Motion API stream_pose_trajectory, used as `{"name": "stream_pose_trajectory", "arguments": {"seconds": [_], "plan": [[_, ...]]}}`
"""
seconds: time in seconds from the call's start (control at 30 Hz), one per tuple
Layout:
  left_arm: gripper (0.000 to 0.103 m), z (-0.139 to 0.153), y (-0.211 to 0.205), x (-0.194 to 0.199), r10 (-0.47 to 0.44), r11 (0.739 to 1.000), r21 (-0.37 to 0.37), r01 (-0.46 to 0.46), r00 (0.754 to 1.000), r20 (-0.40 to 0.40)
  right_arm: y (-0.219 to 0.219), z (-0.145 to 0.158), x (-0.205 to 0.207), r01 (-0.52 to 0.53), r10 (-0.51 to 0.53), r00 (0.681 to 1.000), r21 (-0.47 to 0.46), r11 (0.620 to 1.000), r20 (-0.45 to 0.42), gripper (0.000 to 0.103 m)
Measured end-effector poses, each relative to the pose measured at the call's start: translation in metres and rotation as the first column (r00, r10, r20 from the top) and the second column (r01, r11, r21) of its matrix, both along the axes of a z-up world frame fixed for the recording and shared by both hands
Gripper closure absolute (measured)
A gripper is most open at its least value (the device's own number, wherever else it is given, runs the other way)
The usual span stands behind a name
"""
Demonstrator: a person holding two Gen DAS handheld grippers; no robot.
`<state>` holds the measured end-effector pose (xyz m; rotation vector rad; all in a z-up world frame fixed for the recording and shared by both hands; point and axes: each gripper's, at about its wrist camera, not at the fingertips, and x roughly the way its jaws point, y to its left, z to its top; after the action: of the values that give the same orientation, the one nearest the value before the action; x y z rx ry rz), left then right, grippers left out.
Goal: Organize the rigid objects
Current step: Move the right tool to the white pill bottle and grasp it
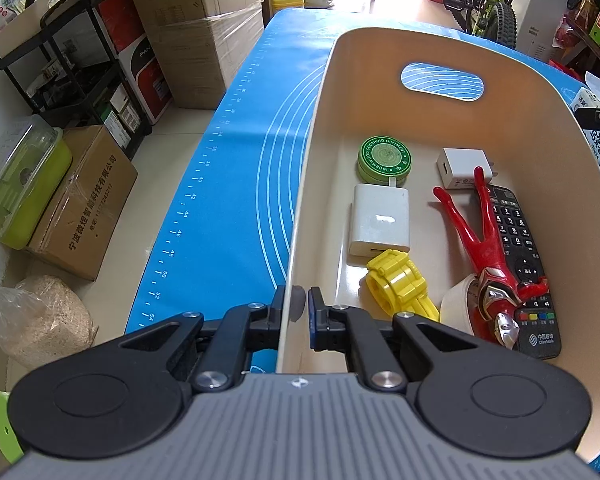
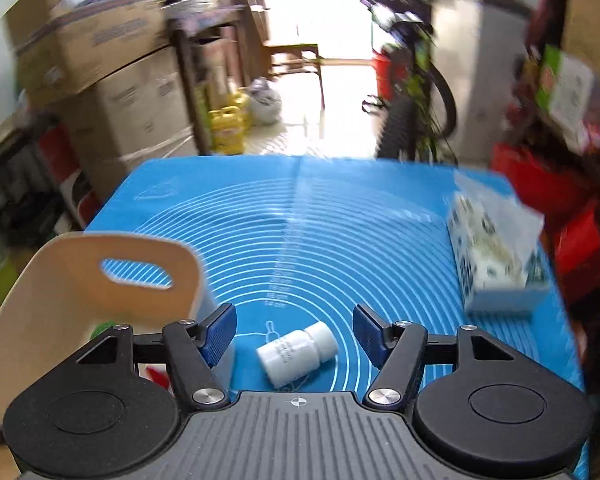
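Progress: sorting looks mostly done. The cream, smooth-walled plastic bin point(image 1: 380, 52) with an oval handle cut-out sits on the bench, which is covered by a blue silicone mat point(image 1: 236, 168) printed with white rings and a ruler scale.

Inside the bin, far to near:
- round green ointment tin point(image 1: 383, 159), flat, printed lid
- small white cube charger point(image 1: 465, 168), far right
- white square adapter block point(image 1: 380, 220), matte, rounded corners, just near the tin
- yellow chunky plastic toy watch point(image 1: 400, 285), near the adapter
- glossy red and silver hero figure point(image 1: 490, 256) lying across a black remote control point(image 1: 520, 272) with rubber keys
- white tape roll point(image 1: 458, 306), partly hidden under the figure

Left to do, judged: one small white cylindrical plastic bottle point(image 2: 296, 352) with a screw cap lies on its side on the mat, outside the bin, to its right. A patterned tissue box point(image 2: 496, 256) stands at the far right; whether it belongs to the task is unclear.

Left gripper point(image 1: 296, 312): jaws nearly closed, straddling the bin's near-left wall; they appear to pinch it, though contact is hard to confirm.

Right gripper point(image 2: 294, 330): jaws wide apart, holding nothing, the bottle lying between them below. That view is motion-blurred.
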<state>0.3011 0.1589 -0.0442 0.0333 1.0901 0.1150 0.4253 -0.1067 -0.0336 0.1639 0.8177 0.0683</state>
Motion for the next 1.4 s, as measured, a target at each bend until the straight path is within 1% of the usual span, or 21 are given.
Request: {"name": "stream_pose_trajectory", "arguments": {"seconds": [0.07, 0.17, 0.3, 0.4, 0.57, 0.67, 0.7, 0.8, 0.87, 1.17, 1.33, 1.37, 1.4], "plan": [[0.092, 0.000, 0.000, 0.000, 0.001, 1.000, 0.003, -0.001, 1.000, -0.001, -0.009, -0.009, 0.008, 0.042, -0.042, 0.999, 0.019, 0.999, -0.022, 0.031], [0.092, -0.001, -0.001, 0.000, 0.000, 1.000, 0.009, 0.001, 1.000, -0.003, -0.018, -0.025, 0.020, 0.071, -0.069, 0.996, 0.032, 0.997, -0.059, 0.031], [0.092, -0.001, -0.002, 0.001, -0.001, 1.000, 0.012, 0.001, 1.000, -0.004, -0.019, -0.047, 0.032, 0.083, -0.079, 0.991, 0.033, 0.996, -0.105, 0.031], [0.092, -0.001, -0.002, 0.001, -0.003, 1.000, 0.018, 0.003, 1.000, -0.005, -0.017, -0.060, 0.037, 0.088, -0.081, 0.988, 0.053, 0.995, -0.130, 0.032], [0.092, -0.002, -0.002, 0.002, -0.004, 1.000, 0.023, 0.005, 1.000, -0.008, -0.013, -0.076, 0.047, 0.099, -0.083, 0.983, 0.089, 0.991, -0.165, 0.032], [0.092, -0.001, -0.003, 0.002, -0.004, 1.000, 0.026, 0.004, 1.000, -0.009, -0.010, -0.083, 0.051, 0.111, -0.083, 0.975, 0.126, 0.986, -0.205, 0.033], [0.092, -0.001, -0.003, 0.002, -0.003, 1.000, 0.027, 0.004, 1.000, -0.009, -0.008, -0.085, 0.051, 0.112, -0.083, 0.973, 0.126, 0.986, -0.216, 0.034], [0.092, -0.001, -0.003, 0.002, -0.004, 1.000, 0.026, 0.004, 1.000, -0.009, -0.005, -0.084, 0.046, 0.106, -0.082, 0.976, 0.108, 0.989, -0.204, 0.037], [0.091, -0.001, -0.003, 0.003, -0.004, 1.000, 0.027, 0.004, 1.000, -0.009, -0.004, -0.082, 0.043, 0.105, -0.079, 0.976, 0.119, 0.987, -0.202, 0.043], [0.091, -0.001, -0.003, 0.002, -0.003, 1.000, 0.026, 0.003, 1.000, -0.009, -0.011, -0.075, 0.035, 0.128, -0.100, 0.979, 0.153, 0.980, -0.175, 0.052], [0.091, -0.001, -0.003, 0.002, -0.003, 1.000, 0.024, 0.003, 1.000, -0.009, -0.009, -0.067, 0.028, 0.096, -0.076, 0.989, 0.160, 0.982, -0.124, 0.058], [0.091, -0.001, -0.003, 0.002, -0.003, 1.000, 0.023, 0.003, 1.000, -0.008, -0.008, -0.065, 0.027, 0.091, -0.073, 0.991, 0.161, 0.983, -0.113, 0.062], [0.091, -0.001, -0.003, 0.002, -0.003, 1.000, 0.023, 0.003, 1.000, -0.008, -0.008, -0.063, 0.026, 0.089, -0.072, 0.991, 0.161, 0.983, -0.111, 0.062]]}}
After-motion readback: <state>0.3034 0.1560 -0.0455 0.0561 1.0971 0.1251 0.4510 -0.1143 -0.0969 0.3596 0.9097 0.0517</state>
